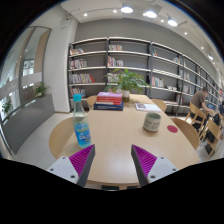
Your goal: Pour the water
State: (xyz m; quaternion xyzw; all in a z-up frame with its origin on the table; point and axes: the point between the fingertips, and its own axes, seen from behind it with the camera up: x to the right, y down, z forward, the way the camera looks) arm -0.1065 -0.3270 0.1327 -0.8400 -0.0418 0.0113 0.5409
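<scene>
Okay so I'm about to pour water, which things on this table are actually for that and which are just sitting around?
For the pour:
water bottle, upright on the table, ahead of the left finger
mug, ahead to the right
gripper, open and holding nothing

Just lying about:
stack of books
potted plant
papers
red coaster

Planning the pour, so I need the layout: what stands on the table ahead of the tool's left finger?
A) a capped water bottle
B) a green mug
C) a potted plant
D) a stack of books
A: the capped water bottle stands upright ahead of the open tool, on its left.
</scene>
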